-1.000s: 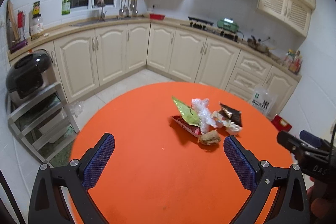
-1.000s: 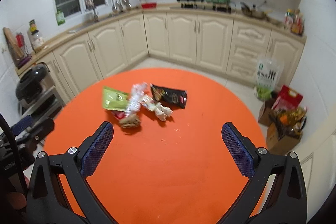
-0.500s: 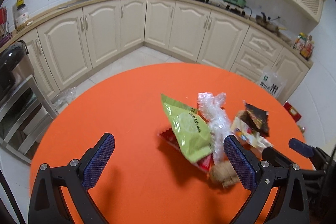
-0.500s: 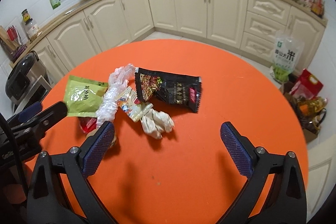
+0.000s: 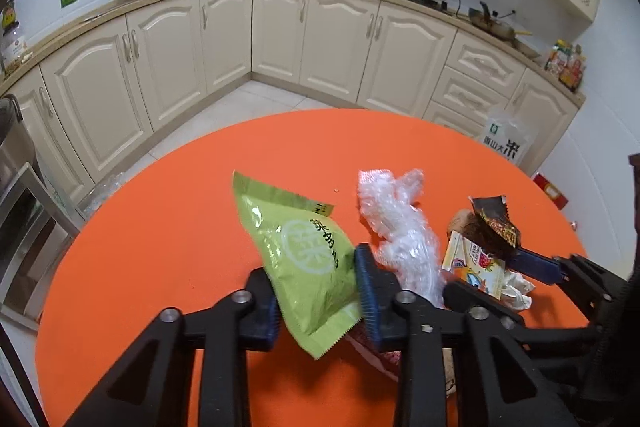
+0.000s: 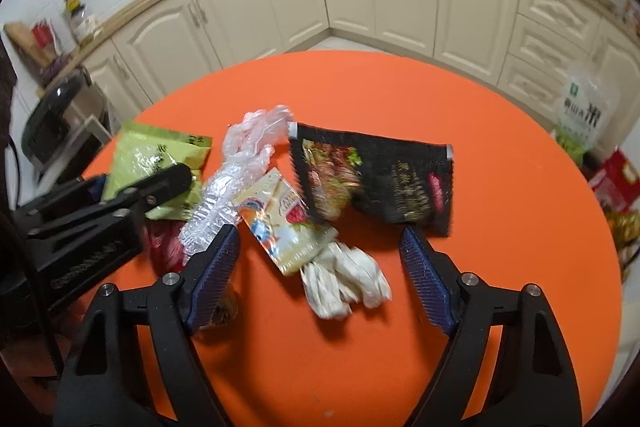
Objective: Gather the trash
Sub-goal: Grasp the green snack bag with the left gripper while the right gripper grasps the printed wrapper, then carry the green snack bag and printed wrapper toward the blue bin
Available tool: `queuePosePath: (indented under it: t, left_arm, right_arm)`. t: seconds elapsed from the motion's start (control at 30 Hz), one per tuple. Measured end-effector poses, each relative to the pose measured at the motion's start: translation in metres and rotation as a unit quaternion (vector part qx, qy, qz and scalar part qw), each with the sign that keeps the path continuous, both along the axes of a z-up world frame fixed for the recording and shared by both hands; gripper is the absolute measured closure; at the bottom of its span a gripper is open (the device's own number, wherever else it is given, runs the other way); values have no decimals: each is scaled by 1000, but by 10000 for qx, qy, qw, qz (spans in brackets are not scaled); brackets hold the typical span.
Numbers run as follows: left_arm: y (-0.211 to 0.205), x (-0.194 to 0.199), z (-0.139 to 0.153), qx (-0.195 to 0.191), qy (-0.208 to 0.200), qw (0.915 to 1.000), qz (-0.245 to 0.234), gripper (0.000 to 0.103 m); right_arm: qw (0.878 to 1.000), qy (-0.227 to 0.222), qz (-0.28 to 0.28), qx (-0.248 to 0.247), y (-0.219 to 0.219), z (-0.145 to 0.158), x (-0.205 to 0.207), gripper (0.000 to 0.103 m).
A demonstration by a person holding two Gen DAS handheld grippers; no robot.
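A pile of trash lies on the round orange table (image 5: pixel 160 247). My left gripper (image 5: pixel 318 297) is shut on the green snack bag (image 5: pixel 304 251), also seen in the right wrist view (image 6: pixel 154 157). Beside it lie clear crumpled plastic (image 5: pixel 394 223), a pale candy wrapper (image 6: pixel 280 223), a black snack packet (image 6: pixel 376 177), a white crumpled tissue (image 6: pixel 344 281) and a red wrapper (image 6: pixel 166 247). My right gripper (image 6: pixel 320 271) is open, its fingers either side of the candy wrapper and tissue, just above the table.
Cream kitchen cabinets (image 5: pixel 280 39) curve behind the table. A rice cooker on a metal rack (image 6: pixel 56 123) stands at the left. A rice bag (image 6: pixel 580 111) and red boxes (image 6: pixel 616 179) sit on the floor at the right.
Both grippers moved forward and down onto the pile. The left gripper closed on the green snack bag. The right gripper narrowed around the candy wrapper and tissue but stays open.
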State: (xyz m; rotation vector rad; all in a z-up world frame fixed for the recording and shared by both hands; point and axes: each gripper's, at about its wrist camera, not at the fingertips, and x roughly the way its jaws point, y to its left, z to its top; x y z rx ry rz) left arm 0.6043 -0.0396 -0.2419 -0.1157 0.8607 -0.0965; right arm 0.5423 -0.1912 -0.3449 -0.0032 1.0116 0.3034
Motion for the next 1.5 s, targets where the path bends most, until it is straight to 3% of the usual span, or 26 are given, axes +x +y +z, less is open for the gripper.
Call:
queuePosePath:
  t: [0.03, 0.1, 0.2, 0.33, 0.53, 0.73, 1.07, 1.33, 1.5]
  left_arm:
    - [1, 0, -1, 5, -26, 10000, 30, 80]
    - [7, 6, 3, -32, -90, 9999, 51, 84]
    - [14, 12, 8, -46, -206, 9997, 84, 91]
    - [23, 13, 13, -111, -344, 9993, 89, 91]
    - [29, -45, 7, -182, -556, 9981, 182, 92]
    - [16, -148, 12, -206, -779, 9966, 185, 92]
    - [-14, -287, 39, -210, -1340, 9906, -155, 92]
    - [-54, -376, 50, -113, -1763, 9828, -530, 92]
    - [-84, -407, 52, -102, -1945, 9771, -861, 92]
  right_arm:
    - [10000, -20, 26, -5, 3, 1, 1, 40]
    - [9999, -24, 85, 91, 5, 3, 3, 72]
    - [9998, -51, 160, 108, 8, 4, -1, 75]
    - [9984, -140, 86, 533, 0, 14, -16, 76]
    - [9967, -326, 24, 741, -10, 29, -39, 76]
    - [9939, -714, 14, 838, -14, 56, -78, 76]
    - [9871, -1291, -119, 941, -32, 113, -150, 76]
    - [9794, -1681, -444, 1027, -78, 144, -206, 76]
    - [9732, -1910, -748, 1038, -116, 160, -238, 76]
